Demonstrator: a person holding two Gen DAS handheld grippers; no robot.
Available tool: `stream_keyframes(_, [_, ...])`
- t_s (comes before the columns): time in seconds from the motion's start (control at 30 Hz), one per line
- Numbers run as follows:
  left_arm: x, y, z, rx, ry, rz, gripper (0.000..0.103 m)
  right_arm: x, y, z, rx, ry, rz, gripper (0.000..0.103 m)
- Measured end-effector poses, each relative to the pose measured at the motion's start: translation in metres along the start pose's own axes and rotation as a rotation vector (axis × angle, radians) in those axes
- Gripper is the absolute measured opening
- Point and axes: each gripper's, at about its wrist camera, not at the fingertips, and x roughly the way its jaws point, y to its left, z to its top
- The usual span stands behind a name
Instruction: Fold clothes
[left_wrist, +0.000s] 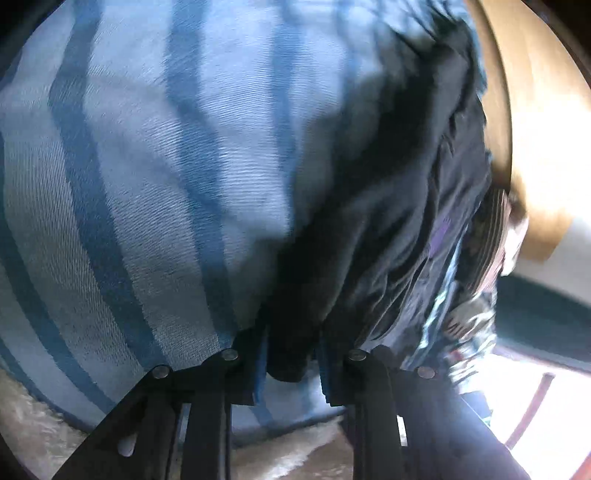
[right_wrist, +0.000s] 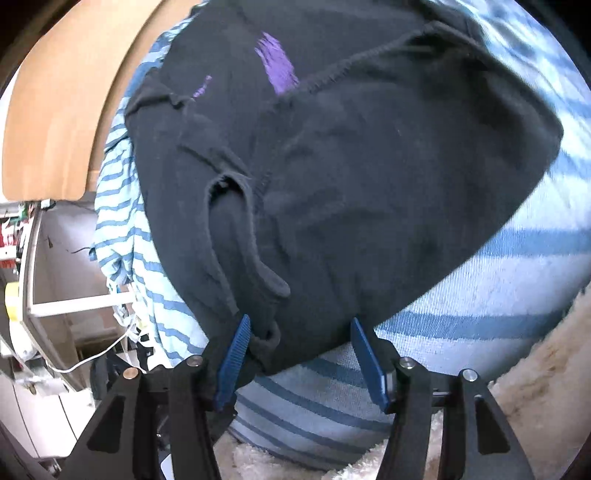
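Black garment (right_wrist: 332, 166) with purple print, lying on a blue-striped blanket (right_wrist: 498, 295). Pinched at a bunched edge by left gripper (left_wrist: 291, 363), at 6 o'clock in its view. Right gripper (right_wrist: 301, 354) spread, blue pads astride the hem. Cream fluffy rug (right_wrist: 535, 350) beneath at 4 o'clock. Wooden panel (right_wrist: 55, 110) at 10 o'clock; shelving (right_wrist: 55, 277) at 8 o'clock.

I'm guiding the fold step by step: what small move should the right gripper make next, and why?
Probably close the right gripper: its blue fingers stand apart around the edge of the black garment, which lies on the striped blanket, so nothing is gripped on that side.
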Motion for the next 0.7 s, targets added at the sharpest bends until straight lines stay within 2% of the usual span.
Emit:
stream_keyframes(0.1, [0.002, 0.001, 0.001, -0.001, 0.021, -0.01, 0.024, 0.001, -0.003, 0.0, 0.035, -0.014, 0.03, 0.068])
stream_keyframes(0.17, [-0.006, 0.005, 0.006, -0.005, 0.031, -0.009, 0.032, -0.003, -0.002, -0.001, 0.037, -0.018, 0.039, 0.067])
stream_keyframes(0.27, [-0.025, -0.013, 0.013, 0.071, -0.033, -0.002, 0.048, -0.014, 0.008, -0.001, -0.008, -0.037, 0.037, 0.064])
stream_keyframes(0.4, [-0.051, -0.039, 0.022, 0.174, -0.12, 0.007, 0.055, -0.041, 0.038, 0.011, -0.113, -0.111, 0.023, 0.062])
stream_keyframes(0.47, [-0.064, -0.052, 0.026, 0.226, -0.164, 0.011, 0.066, -0.051, 0.058, 0.023, -0.169, -0.143, 0.005, 0.063])
stream_keyframes(0.63, [-0.096, -0.084, 0.037, 0.355, -0.273, 0.022, 0.068, -0.051, 0.118, 0.069, -0.278, -0.194, -0.034, 0.061])
stream_keyframes(0.67, [-0.102, -0.091, 0.04, 0.38, -0.295, 0.024, 0.068, -0.049, 0.132, 0.082, -0.303, -0.208, -0.035, 0.057])
stream_keyframes(0.7, [-0.097, -0.097, 0.047, 0.401, -0.301, 0.034, 0.062, -0.041, 0.145, 0.093, -0.339, -0.211, -0.038, 0.051])
